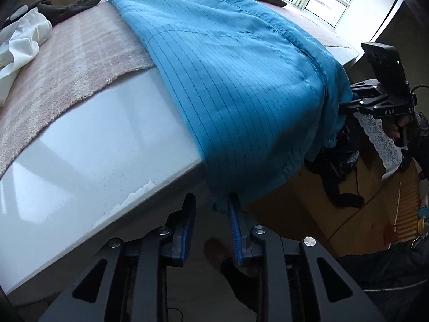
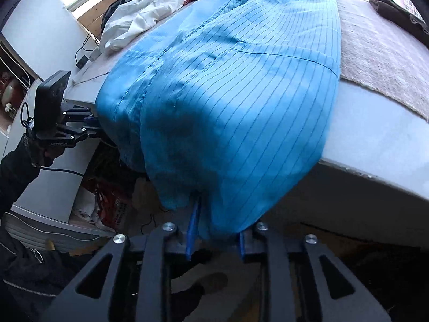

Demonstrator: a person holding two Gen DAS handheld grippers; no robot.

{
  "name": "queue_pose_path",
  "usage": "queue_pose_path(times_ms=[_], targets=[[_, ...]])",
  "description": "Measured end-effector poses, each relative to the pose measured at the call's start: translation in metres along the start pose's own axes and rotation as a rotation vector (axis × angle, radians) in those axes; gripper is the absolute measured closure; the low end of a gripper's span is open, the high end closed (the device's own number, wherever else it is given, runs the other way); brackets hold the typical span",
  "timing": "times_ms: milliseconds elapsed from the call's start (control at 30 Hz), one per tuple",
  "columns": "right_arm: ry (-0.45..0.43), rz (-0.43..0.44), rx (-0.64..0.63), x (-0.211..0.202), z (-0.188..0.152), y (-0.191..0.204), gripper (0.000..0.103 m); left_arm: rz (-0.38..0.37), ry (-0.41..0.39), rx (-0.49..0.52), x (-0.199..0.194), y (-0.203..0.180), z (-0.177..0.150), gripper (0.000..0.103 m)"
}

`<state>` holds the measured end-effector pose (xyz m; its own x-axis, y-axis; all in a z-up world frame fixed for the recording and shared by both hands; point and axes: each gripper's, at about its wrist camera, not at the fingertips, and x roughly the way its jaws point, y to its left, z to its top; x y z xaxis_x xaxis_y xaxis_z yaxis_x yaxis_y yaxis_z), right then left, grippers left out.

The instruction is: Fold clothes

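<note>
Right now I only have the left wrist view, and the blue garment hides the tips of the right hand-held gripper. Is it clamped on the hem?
Observer: No. In the right wrist view, the right hand-held gripper has its jaws standing apart. The hem of the blue garment hangs down between them and does not look pinched.
Operator: What is on the table past that side of the garment?
Observer: The near edge of the table is bare and white there, and the beige mat lies farther back.
</note>
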<state>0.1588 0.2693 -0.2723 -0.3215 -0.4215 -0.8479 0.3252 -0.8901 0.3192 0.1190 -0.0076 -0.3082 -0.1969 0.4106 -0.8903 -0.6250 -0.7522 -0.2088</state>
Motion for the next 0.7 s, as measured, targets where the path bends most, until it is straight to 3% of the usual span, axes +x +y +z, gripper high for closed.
queue_pose_path(times_ms=[300, 367, 467, 600, 633, 667, 700], targets=[[0.023, -0.003, -0.020, 0.012, -0.003, -0.007, 0.073, -0.065, 0.017, 0.042, 0.014, -0.009, 0.010, 0.079], [0.032, 0.007, -0.031, 0.017, -0.003, -0.008, 0.059, -0.084, 0.022, 0.041, 0.016, -0.008, 0.010, 0.079], [0.039, 0.024, -0.055, 0.026, -0.002, -0.007, 0.058, -0.100, 0.025, 0.050, 0.019, -0.006, 0.009, 0.080], [0.038, 0.041, -0.064, 0.035, 0.000, -0.006, 0.058, -0.120, 0.033, 0.034, 0.019, -0.006, 0.011, 0.098], [0.028, 0.055, -0.053, 0.035, 0.001, -0.008, 0.062, -0.131, 0.034, 0.032, 0.017, -0.005, 0.011, 0.100], [0.020, 0.064, -0.041, 0.033, 0.001, -0.010, 0.084, -0.141, 0.034, 0.035, 0.015, -0.007, 0.011, 0.101], [0.016, 0.065, -0.032, 0.029, 0.002, -0.012, 0.095, -0.150, 0.034, 0.042, 0.012, -0.011, 0.011, 0.101]])
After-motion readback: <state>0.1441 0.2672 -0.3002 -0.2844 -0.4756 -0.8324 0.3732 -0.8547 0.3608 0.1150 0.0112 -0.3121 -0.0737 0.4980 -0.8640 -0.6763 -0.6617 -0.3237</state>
